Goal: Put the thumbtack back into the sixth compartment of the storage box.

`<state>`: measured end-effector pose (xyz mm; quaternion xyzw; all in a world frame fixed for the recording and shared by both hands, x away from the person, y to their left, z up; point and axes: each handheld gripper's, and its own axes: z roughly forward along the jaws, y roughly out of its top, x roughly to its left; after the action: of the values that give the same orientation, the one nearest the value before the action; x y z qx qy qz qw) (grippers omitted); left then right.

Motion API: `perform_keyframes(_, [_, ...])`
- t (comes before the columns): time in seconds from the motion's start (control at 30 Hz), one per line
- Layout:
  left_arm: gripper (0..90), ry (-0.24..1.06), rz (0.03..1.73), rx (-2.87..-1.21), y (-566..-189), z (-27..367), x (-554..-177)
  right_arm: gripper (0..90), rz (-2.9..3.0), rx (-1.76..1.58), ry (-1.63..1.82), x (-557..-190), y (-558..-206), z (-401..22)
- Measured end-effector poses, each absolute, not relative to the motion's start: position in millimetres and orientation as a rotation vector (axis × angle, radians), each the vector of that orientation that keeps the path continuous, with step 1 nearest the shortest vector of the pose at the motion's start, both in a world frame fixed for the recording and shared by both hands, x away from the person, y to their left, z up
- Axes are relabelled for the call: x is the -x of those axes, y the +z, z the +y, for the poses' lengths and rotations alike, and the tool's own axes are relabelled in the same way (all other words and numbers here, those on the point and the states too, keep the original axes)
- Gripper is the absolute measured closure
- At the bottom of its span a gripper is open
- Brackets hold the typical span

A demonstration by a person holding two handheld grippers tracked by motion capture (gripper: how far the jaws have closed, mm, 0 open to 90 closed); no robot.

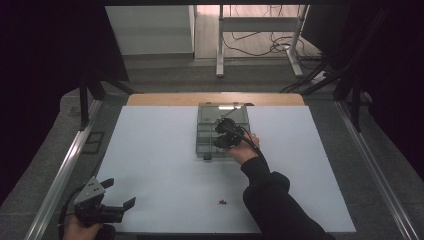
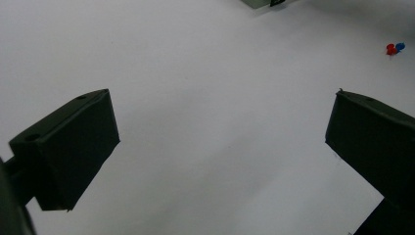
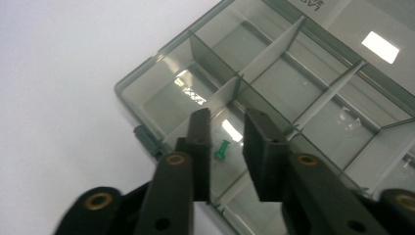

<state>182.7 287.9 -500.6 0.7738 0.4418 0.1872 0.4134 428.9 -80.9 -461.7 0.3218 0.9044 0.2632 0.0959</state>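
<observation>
A clear plastic compartment box (image 1: 202,131) lies at the far middle of the white table (image 1: 160,165). My right gripper (image 1: 223,134) hovers over the box's near part, held by a hand in a black sleeve. In the right gripper view its jaws (image 3: 227,117) stand a little apart, and a green pushpin (image 3: 222,149) lies in the compartment below the gap, free of both pads. The box walls (image 3: 274,46) divide it into several cells. My left gripper (image 1: 120,192) rests at the table's near left corner with jaws wide apart (image 2: 222,112) and nothing between them.
A red pushpin (image 2: 390,49) and a blue pushpin (image 2: 400,46) lie together on the table near the front edge, seen as a small speck (image 1: 222,202) left of the right forearm. Metal rails run along both table sides. Desk legs and cables stand beyond the far edge.
</observation>
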Motion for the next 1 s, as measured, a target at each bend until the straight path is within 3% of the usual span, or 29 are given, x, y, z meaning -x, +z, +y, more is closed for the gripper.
perform_keyframes(0.1, [0.0, 0.470, 1.111, -1.945, -500.6, 288.0, -182.8, 62.6, 2.670, -0.942, 0.777, -426.1, -458.8, -82.1])
perform_keyframes(0.2, [0.0, 0.471, 1.111, -1.947, -500.5, 287.6, -182.7, 50.4, 2.660, -0.941, 0.775, -419.9, -454.6, -85.0])
perform_keyframes(0.27, [0.0, 0.471, 1.111, -1.947, -500.5, 287.7, -182.8, 48.8, 2.662, -0.944, 0.780, -418.5, -453.8, -86.1])
perform_keyframes(0.3, [0.0, 0.470, 1.112, -1.946, -500.6, 287.8, -182.9, 42.0, 2.670, -0.945, 0.796, -415.2, -452.5, -88.0])
perform_keyframes(0.77, [0.0, 0.471, 1.113, -1.947, -500.5, 287.5, -182.9, 22.4, 2.697, -0.873, 0.872, -390.5, -455.8, -98.8])
perform_keyframes(0.9, [0.0, 0.471, 1.114, -1.948, -500.6, 287.5, -182.9, 11.0, 2.681, -0.849, 0.885, -379.8, -458.9, -102.0])
perform_keyframes(1.0, [0.0, 0.471, 1.114, -1.948, -500.6, 287.4, -182.9, 8.4, 2.673, -0.845, 0.889, -375.8, -460.1, -103.3])
